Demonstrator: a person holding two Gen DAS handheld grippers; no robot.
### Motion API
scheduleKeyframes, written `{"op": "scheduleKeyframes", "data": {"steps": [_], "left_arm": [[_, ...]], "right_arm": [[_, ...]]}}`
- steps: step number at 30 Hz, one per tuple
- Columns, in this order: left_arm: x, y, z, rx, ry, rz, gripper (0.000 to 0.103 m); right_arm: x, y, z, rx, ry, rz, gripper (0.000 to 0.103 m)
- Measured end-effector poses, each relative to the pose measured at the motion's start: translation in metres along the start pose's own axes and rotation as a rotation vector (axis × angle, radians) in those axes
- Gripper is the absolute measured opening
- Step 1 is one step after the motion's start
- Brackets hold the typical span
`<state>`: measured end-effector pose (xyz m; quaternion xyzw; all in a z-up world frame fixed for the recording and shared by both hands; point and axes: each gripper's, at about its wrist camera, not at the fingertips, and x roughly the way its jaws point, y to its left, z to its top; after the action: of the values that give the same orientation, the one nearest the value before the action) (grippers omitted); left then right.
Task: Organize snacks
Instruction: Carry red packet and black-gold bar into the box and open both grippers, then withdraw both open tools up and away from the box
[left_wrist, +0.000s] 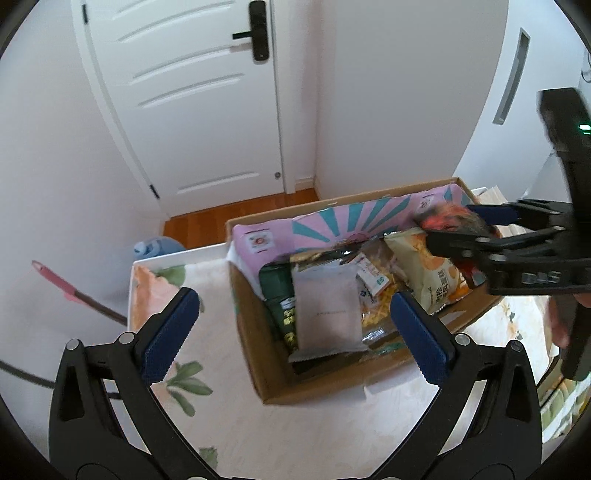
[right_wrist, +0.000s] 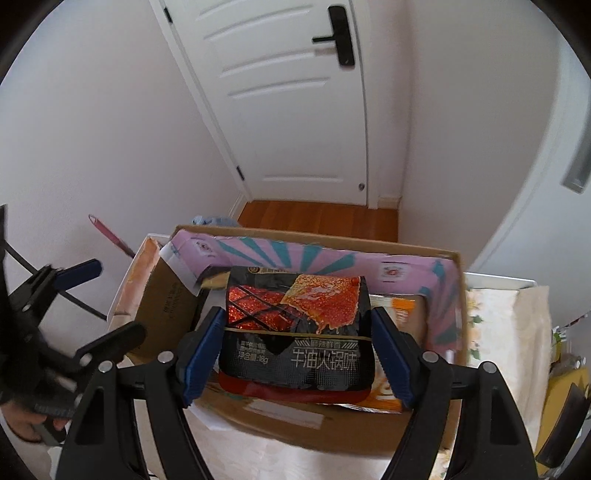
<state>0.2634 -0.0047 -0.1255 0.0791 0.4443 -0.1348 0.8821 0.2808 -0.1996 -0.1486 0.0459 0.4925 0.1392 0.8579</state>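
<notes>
Held over the cardboard box (right_wrist: 295, 424) in the closed right gripper (right_wrist: 295, 343): a black-and-red snack packet (right_wrist: 295, 332), several packets already inside, left gripper (left_wrist: 295, 328) gaping empty above it.

Soft daylight, fisheye warp, slight blur
</notes>
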Motion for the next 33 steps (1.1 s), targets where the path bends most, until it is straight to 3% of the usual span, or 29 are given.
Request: {"op": "scheduleKeyframes", "data": {"steps": [2, 5, 16, 30, 33], "left_arm": [[-0.006, 0.003, -0.003, -0.015, -0.005, 0.007, 0.103], [-0.015, 0.007, -0.008, -0.041, -0.014, 0.013, 0.103], [-0.056, -0.001, -0.014, -0.098, -0.084, 0.017, 0.103], [-0.166, -0.038, -0.013, -0.161, -0.332, 0.081, 0.103], [-0.180, -0.046, -0.016, -0.164, -0.362, 0.105, 0.103]], "right_arm": [[0.008, 0.004, 0.003, 0.001, 0.009, -0.001, 0.078], [0.006, 0.005, 0.002, 0.011, -0.025, 0.015, 0.094], [-0.050, -0.003, -0.017, 0.049, -0.116, 0.002, 0.094], [-0.189, 0.004, -0.054, 0.054, -0.366, -0.135, 0.094], [-0.207, 0.008, -0.064, 0.048, -0.420, -0.173, 0.103]]}}
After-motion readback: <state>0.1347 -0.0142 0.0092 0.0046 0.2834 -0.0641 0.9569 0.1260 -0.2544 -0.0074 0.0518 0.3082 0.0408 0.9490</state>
